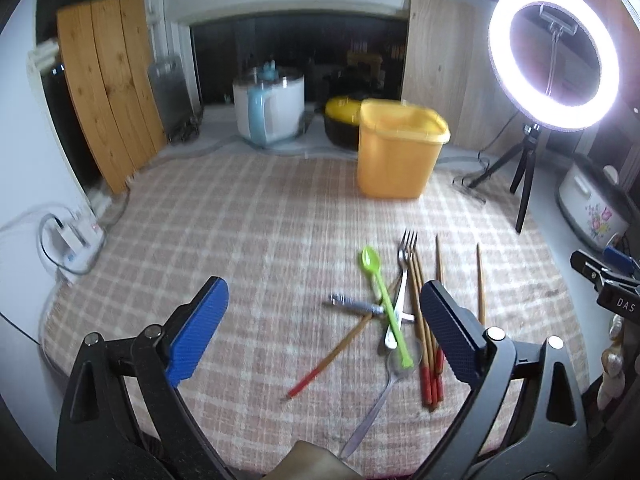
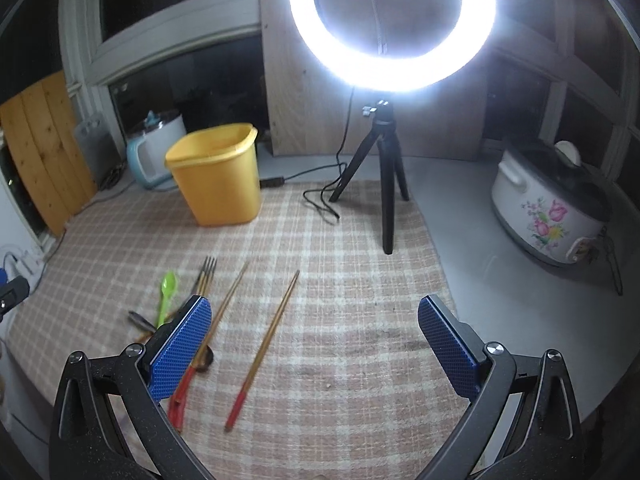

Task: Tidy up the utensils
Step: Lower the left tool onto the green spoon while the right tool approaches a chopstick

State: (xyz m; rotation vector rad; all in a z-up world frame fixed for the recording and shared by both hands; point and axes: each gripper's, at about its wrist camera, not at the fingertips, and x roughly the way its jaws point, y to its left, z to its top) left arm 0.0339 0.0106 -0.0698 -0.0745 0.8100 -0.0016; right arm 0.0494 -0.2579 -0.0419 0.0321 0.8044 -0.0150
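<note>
A pile of utensils lies on the checked cloth (image 1: 248, 240): a green plastic spoon (image 1: 385, 304), a metal fork (image 1: 402, 276), a metal spoon (image 1: 384, 392), a small metal tool (image 1: 352, 304) and several red-tipped wooden chopsticks (image 1: 428, 360). One chopstick (image 2: 266, 344) lies apart to the right. A yellow plastic tub (image 1: 400, 148) stands upright beyond them. My left gripper (image 1: 324, 320) is open, low over the cloth, with the pile by its right finger. My right gripper (image 2: 314, 340) is open to the right of the pile, nothing between its fingers.
A lit ring light on a black tripod (image 2: 384, 176) stands at the cloth's far right, its cable (image 2: 320, 200) trailing. A floral rice cooker (image 2: 548, 208) sits right. A white and blue appliance (image 1: 268, 108), a yellow-lidded pot (image 1: 340, 120) and wooden boards (image 1: 108, 88) line the back.
</note>
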